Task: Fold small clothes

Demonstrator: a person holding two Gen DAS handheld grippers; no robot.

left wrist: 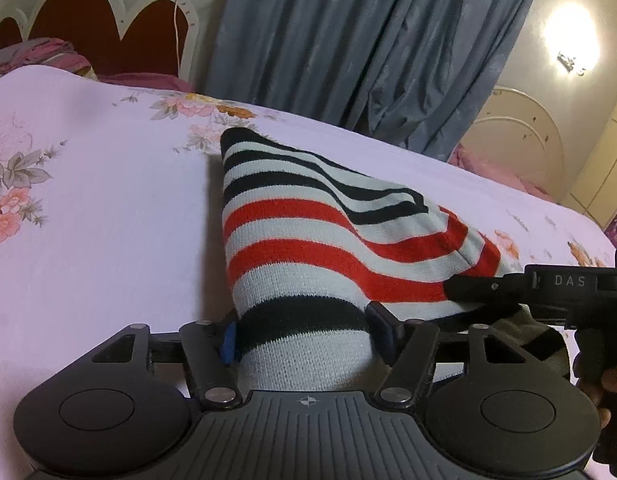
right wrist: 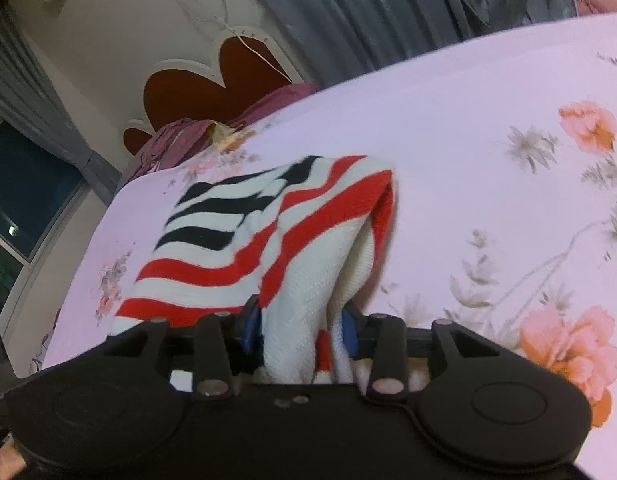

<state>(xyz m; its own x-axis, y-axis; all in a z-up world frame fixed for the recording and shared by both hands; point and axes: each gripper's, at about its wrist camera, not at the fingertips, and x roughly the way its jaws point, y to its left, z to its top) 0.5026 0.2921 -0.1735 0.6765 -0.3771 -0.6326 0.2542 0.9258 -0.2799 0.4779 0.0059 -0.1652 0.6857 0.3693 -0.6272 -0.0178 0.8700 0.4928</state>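
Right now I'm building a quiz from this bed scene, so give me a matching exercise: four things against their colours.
Things:
1. striped garment
2. curtain
3. bedsheet
4. headboard panel

Colours:
A. grey-blue
B. dark red
C. red, black and white bands
D. pale pink with flowers

Pairs: 1-C, 2-A, 3-D, 4-B

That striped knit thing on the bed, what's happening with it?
A person is folding it with a handheld gripper in each hand. The striped knit garment lies on the floral bedsheet, one end doubled over. The left gripper has a bunch of the fabric between its fingers, and the right gripper has another bunch at the near edge. Whether either is gripping firmly or letting go is unclear.
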